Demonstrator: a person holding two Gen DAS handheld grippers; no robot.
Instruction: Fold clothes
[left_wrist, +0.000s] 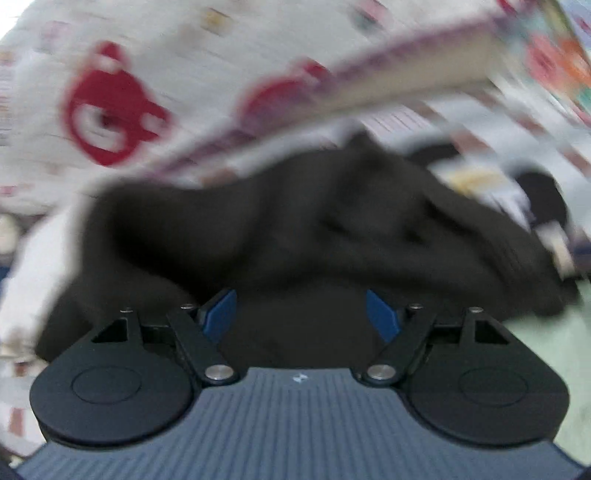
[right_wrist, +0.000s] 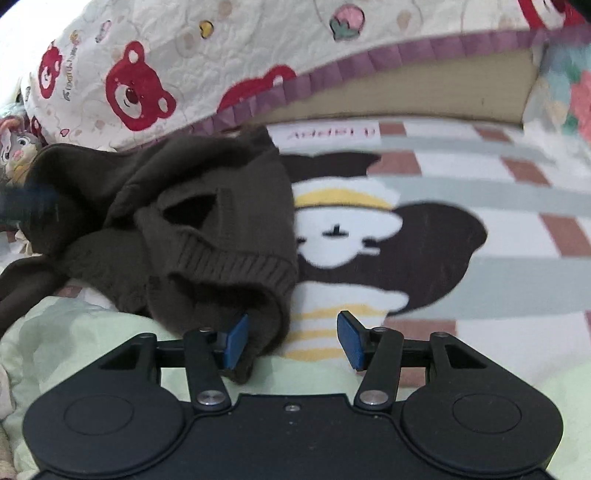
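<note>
A dark brown knit sweater (right_wrist: 177, 221) lies crumpled on a bed sheet with a cartoon print (right_wrist: 388, 229). In the right wrist view its ribbed hem (right_wrist: 236, 266) hangs down by my left blue pad (right_wrist: 236, 341). My right gripper (right_wrist: 293, 339) is open, and the sweater's lower edge lies between its jaws, near the left pad. In the blurred left wrist view the sweater (left_wrist: 295, 236) fills the middle. My left gripper (left_wrist: 301, 314) is open, with its blue pads (left_wrist: 221, 310) spread and dark sweater fabric between them.
A white quilt with red bears (right_wrist: 155, 74) and a purple frill is bunched at the back, over a tan mattress edge (right_wrist: 424, 99). Pale green bedding (right_wrist: 74, 332) lies at the front. A plush toy (right_wrist: 14, 147) sits at the far left.
</note>
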